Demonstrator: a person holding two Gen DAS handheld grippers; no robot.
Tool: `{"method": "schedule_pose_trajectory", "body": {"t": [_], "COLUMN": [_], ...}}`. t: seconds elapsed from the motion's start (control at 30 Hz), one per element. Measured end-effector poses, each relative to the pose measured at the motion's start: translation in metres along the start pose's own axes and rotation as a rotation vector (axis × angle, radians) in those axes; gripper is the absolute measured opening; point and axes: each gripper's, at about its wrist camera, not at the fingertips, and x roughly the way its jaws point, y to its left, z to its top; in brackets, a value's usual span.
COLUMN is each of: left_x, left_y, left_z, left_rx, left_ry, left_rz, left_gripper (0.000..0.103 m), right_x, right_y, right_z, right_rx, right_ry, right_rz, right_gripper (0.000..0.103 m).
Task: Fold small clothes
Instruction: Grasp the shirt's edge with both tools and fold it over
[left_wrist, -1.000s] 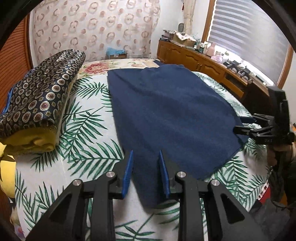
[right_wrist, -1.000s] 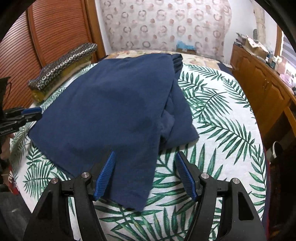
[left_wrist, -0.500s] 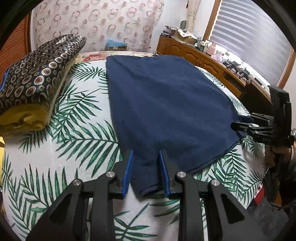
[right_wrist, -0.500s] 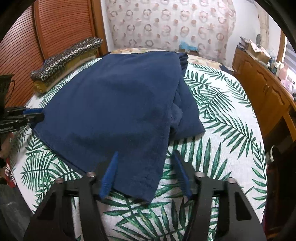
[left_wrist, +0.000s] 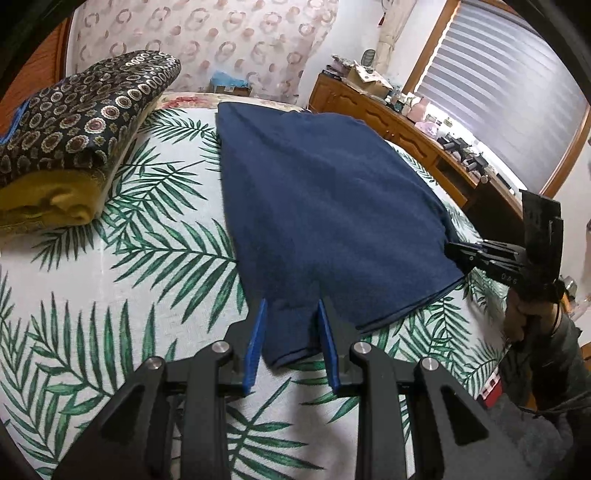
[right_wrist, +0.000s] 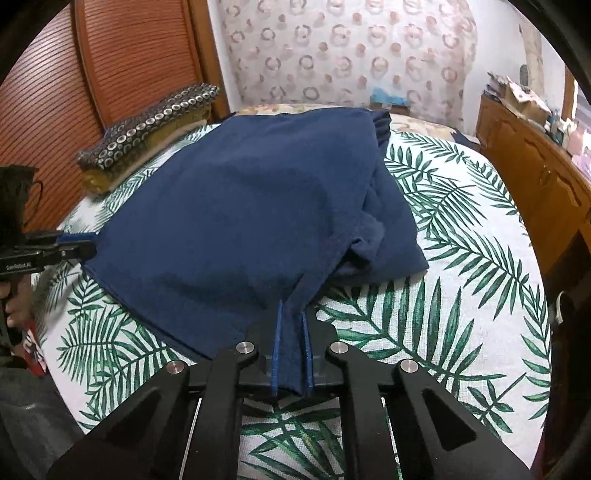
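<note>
While both grippers sat at the near hem of the navy garment (left_wrist: 325, 206), the cloth lay spread flat on the bed (left_wrist: 147, 258), running away from them toward the headboard (right_wrist: 332, 51).

The left gripper (left_wrist: 291, 339) had its blue pads part-way apart, with the garment's near left corner lying between them; the pads stood on either side of the fabric with a sliver of gap, so a firm pinch could not be confirmed. Ahead of this gripper the garment's left edge ran straight away. To its left lay a broad stretch of bare palm-print bedspread, bounded farther off by a stack of folded blankets (left_wrist: 74, 140).

The right gripper (right_wrist: 291, 350) had its pads drawn together, clamped on the garment's near right corner, the cloth bunched into a narrow pleat between them. Ahead and to the right of it, a folded-under layer of the garment stuck out in a rumpled lump, its edge ending on the bedspread. Farther right was open bedspread up to the bed's edge, with a wooden dresser (right_wrist: 535, 166) beyond.

Between the two grippers the near hem ran in a fairly straight line just inside the bed's near edge. From the left wrist view, the right gripper (left_wrist: 458, 254) showed at the hem's far right end; from the right wrist view, the left gripper (right_wrist: 79, 245) showed at the far left end.
</note>
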Motion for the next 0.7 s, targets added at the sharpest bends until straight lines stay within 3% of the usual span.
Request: {"method": "schedule_pose_trajectory", "body": {"t": [0.07, 0.33, 0.43, 0.47, 0.7], "left_x": [0.001, 0.003, 0.004, 0.003, -0.032], "left_y": [-0.001, -0.005, -0.004, -0.003, -0.005], "left_z": [0.000, -0.003, -0.001, 0.000, 0.040], "left_rx": [0.022, 0.059, 0.062, 0.057, 0.001], "left_ry": [0.002, 0.000, 0.006, 0.002, -0.182], "left_rz": [0.051, 0.071, 0.020, -0.001, -0.051], "left_gripper": [0.026, 0.026, 0.005, 0.004, 0.003], "right_x": [-0.001, -0.001, -0.002, -0.003, -0.026], "right_y": [0.000, -0.001, -0.001, -0.001, -0.008], "right_z": [0.000, -0.002, -0.002, -0.002, 0.015], "right_rx": [0.000, -0.001, 0.002, 0.003, 0.021], "right_ry": [-0.004, 0.000, -0.003, -0.010, -0.097], "right_rz": [0.004, 0.001, 0.010, 0.019, 0.093], "right_gripper": [0.006, 0.007, 0.006, 0.006, 0.005]}}
